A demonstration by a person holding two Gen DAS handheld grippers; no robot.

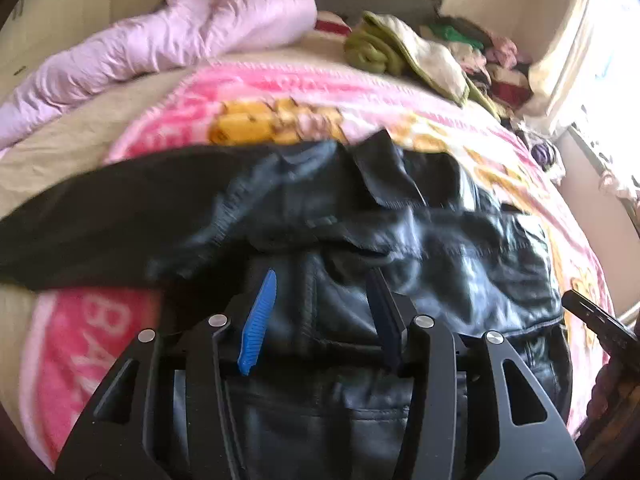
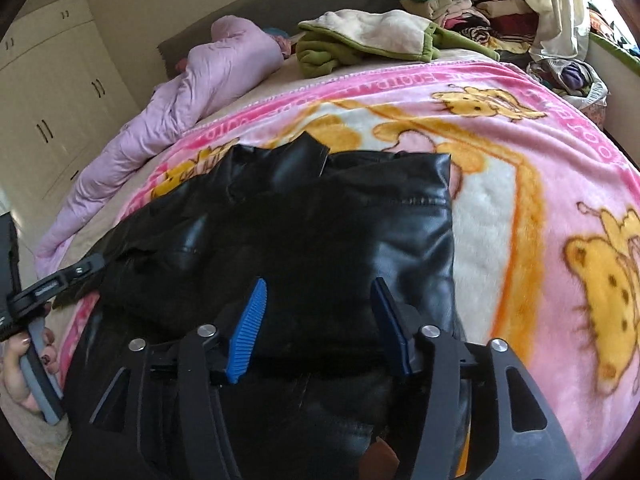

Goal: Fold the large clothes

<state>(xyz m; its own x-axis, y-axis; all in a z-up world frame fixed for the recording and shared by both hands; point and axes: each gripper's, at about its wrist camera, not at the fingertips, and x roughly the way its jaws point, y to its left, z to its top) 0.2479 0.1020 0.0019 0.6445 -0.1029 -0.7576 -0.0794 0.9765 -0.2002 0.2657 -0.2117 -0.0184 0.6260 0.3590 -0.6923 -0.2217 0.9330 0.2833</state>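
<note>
Leather-look black jacket [image 2: 320, 216] lies bunched on the pink blanket [image 2: 520, 128] just ahead of the left tongs [image 1: 324, 300] and right tongs [image 2: 320, 312], both released, so its slick folds could slide apart unpinned.

Lettering on the pink blanket only

The pink blanket [image 1: 100, 344] carries large white capitals in its border; in the left wrist view "BA" can be made out near the lower left corner, the rest cut off. In the right wrist view, the far border [image 2: 360, 80] has a line of white letters, upside down and too blurred to read.
</note>
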